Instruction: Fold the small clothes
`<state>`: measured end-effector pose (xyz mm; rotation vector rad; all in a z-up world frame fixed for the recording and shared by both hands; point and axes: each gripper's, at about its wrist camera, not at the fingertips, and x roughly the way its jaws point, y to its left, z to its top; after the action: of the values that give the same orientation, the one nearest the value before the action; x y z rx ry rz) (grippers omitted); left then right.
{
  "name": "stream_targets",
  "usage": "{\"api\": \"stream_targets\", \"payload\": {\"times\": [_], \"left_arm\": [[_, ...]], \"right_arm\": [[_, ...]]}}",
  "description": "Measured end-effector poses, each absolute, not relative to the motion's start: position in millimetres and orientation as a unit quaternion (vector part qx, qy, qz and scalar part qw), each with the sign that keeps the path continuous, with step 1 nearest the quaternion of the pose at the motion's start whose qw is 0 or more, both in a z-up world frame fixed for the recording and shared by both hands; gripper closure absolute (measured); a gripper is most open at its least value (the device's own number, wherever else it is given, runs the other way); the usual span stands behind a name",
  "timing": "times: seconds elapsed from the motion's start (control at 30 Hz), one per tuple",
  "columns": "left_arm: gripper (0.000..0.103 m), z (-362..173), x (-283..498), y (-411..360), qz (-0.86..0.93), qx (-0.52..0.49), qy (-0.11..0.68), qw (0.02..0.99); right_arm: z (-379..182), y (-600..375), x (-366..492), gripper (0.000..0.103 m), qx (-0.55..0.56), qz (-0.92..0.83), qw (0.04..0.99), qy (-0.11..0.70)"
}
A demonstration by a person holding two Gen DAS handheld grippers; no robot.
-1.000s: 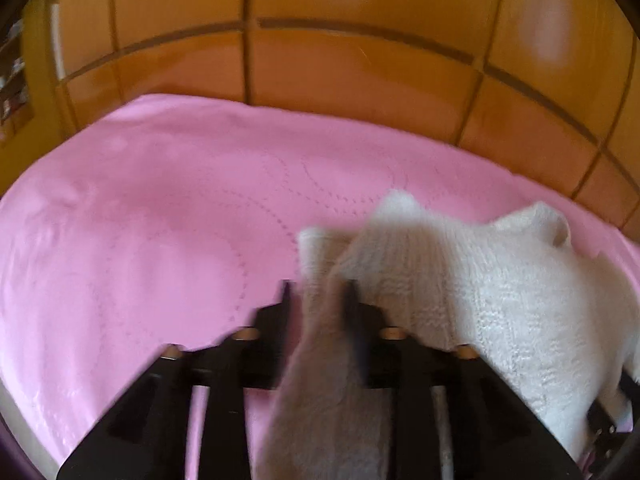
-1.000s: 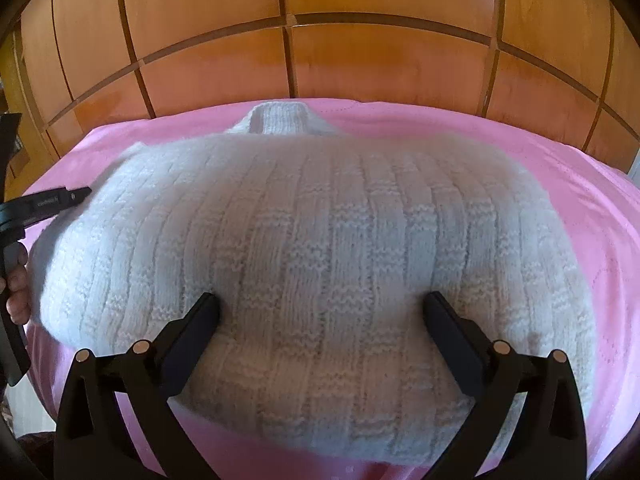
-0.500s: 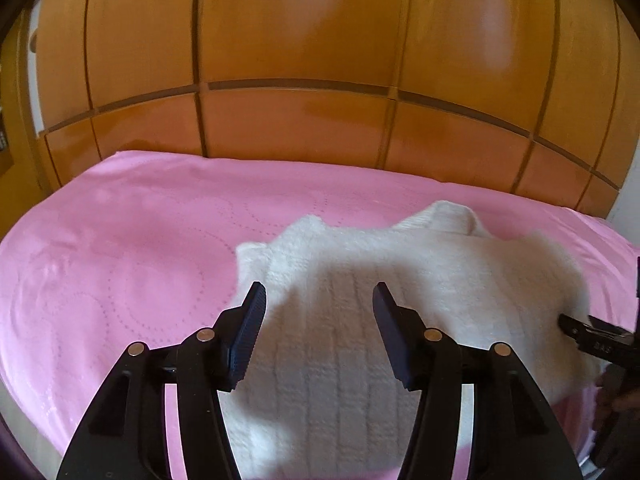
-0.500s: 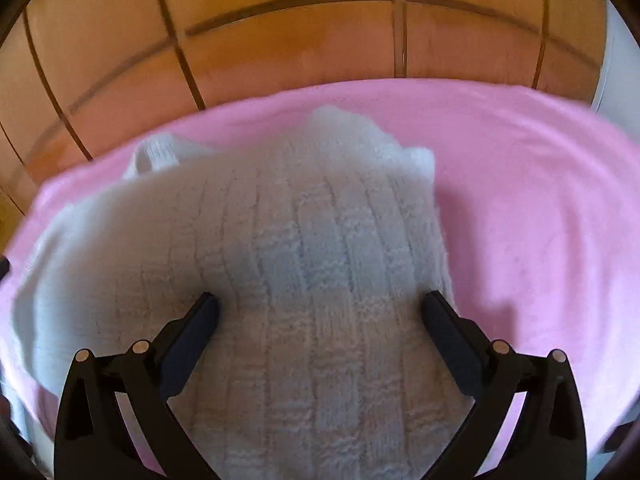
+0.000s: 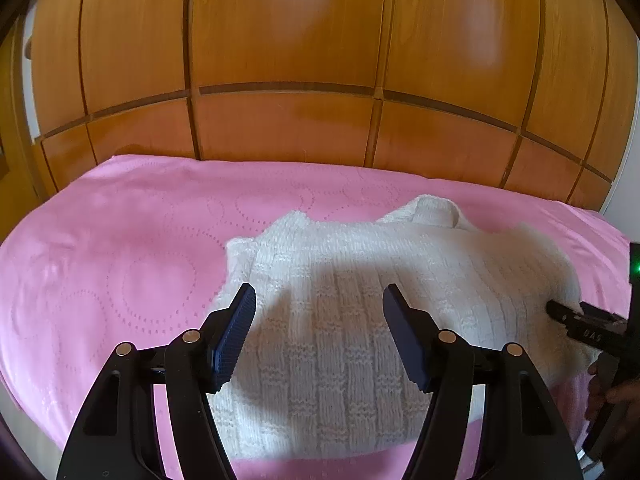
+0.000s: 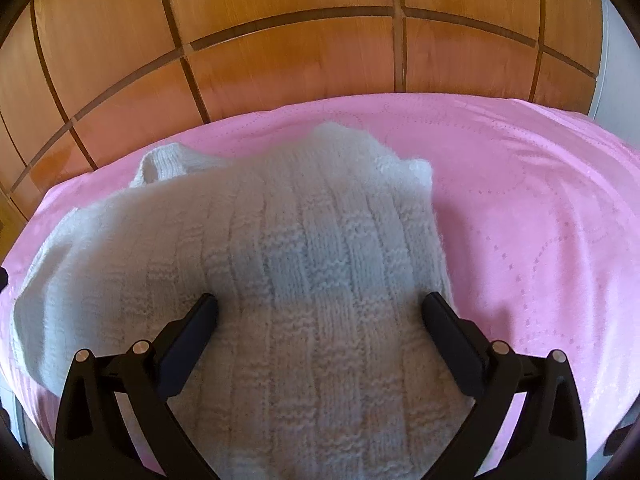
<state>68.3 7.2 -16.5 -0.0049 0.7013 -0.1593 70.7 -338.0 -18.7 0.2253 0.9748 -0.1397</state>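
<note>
While my left gripper (image 5: pixel 319 306) hangs over the one white knitted sweater (image 5: pixel 360 332) on the pink bedspread (image 5: pixel 120 264), its jaws are opening with nothing pinched between them; a second ago they clamped a fold. Only the left view shows my right gripper's (image 6: pixel 319 312) finger (image 5: pixel 568 316) at the sweater's edge and my hand (image 5: pixel 608 396). The right view shows its jaws wide apart over the knit. Wooden panels (image 6: pixel 280 52) stand behind
</note>
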Motion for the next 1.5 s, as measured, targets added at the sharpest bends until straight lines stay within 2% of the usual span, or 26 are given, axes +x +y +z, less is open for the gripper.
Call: {"api": "stream_targets", "payload": {"times": [0.3,0.47,0.53,0.63,1.07,1.33,1.4,1.43,1.47,1.5], "left_arm": [[0.038,-28,73,7,-0.077,-0.004,0.358,0.93],[0.038,-52,87,11,-0.067,0.002,0.391,0.918],[0.036,-73,99,16,-0.065,-0.003,0.423,0.904],[0.032,-80,103,24,-0.069,-0.026,0.423,0.903],[0.032,-54,75,31,-0.065,-0.046,0.389,0.918],[0.032,-47,58,10,-0.145,-0.053,0.389,0.908],[0.034,-49,60,2,-0.163,-0.055,0.396,0.902],[0.034,-53,63,-2,-0.17,-0.052,0.404,0.897],[0.034,-59,67,-6,-0.168,-0.049,0.418,0.892],[0.034,-64,71,-7,-0.166,-0.049,0.426,0.888]], "right_arm": [[16,-329,91,0.002,0.093,-0.043,0.891,0.441],[-19,-348,123,0.002,0.087,-0.074,0.858,0.5],[-36,-362,130,0.002,0.116,-0.073,0.852,0.506],[-40,-376,132,0.002,0.158,-0.071,0.845,0.506],[-22,-416,72,0.002,0.252,-0.053,0.843,0.473],[-26,-412,34,0.003,0.281,0.006,0.834,0.476],[-26,-403,34,0.008,0.268,0.017,0.834,0.482],[-26,-397,35,0.019,0.257,0.022,0.834,0.488],[-25,-395,36,0.037,0.256,0.028,0.832,0.492],[-25,-392,38,0.041,0.261,0.039,0.827,0.496]]}}
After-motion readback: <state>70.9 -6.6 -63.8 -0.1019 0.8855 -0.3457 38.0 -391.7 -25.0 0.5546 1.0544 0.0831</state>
